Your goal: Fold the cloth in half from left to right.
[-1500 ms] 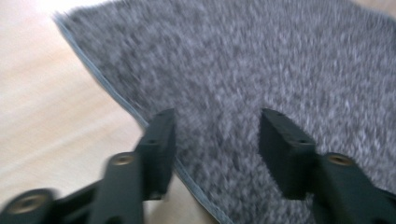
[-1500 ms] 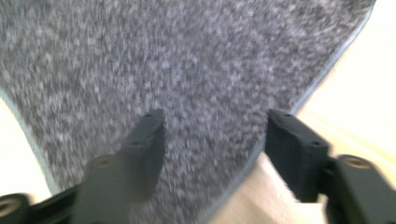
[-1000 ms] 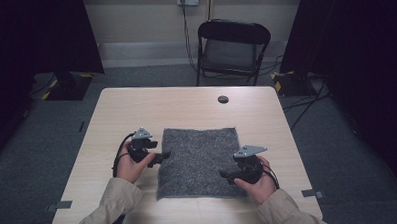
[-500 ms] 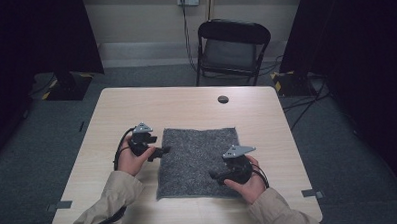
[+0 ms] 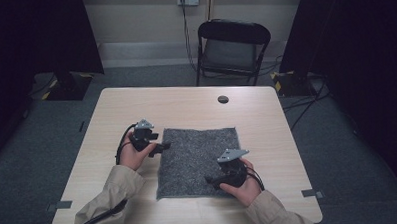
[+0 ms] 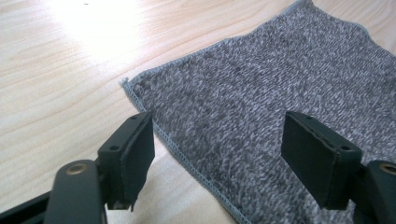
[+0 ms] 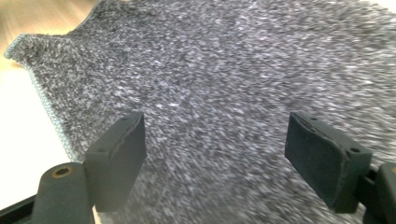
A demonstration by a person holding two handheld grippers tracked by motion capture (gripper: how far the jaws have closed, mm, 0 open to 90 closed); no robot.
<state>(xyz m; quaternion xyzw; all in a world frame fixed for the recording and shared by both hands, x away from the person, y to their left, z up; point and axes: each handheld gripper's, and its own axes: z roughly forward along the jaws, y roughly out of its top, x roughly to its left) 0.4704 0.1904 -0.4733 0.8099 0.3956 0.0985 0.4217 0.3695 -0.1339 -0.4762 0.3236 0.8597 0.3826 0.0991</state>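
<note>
A grey knitted cloth (image 5: pixel 200 159) lies flat on the light wooden table (image 5: pixel 267 119), a little right of the middle. My left gripper (image 5: pixel 162 147) sits at the cloth's left edge, open, its jaws straddling the stitched hem (image 6: pixel 187 158) near the far left corner. My right gripper (image 5: pixel 211 180) hovers over the cloth's near right part, open, with nothing between its jaws. In the right gripper view the cloth (image 7: pixel 224 79) spreads under the jaws, with a hemmed corner (image 7: pixel 18 44) at the upper left.
A small dark round disc (image 5: pixel 223 99) lies on the table behind the cloth. A black folding chair (image 5: pixel 232 48) stands beyond the table's far edge. Cables trail across the floor at the right (image 5: pixel 306 100).
My right gripper has moved left and inward from the cloth's right edge onto the cloth. My left gripper has crept slightly right and away toward the cloth's left edge.
</note>
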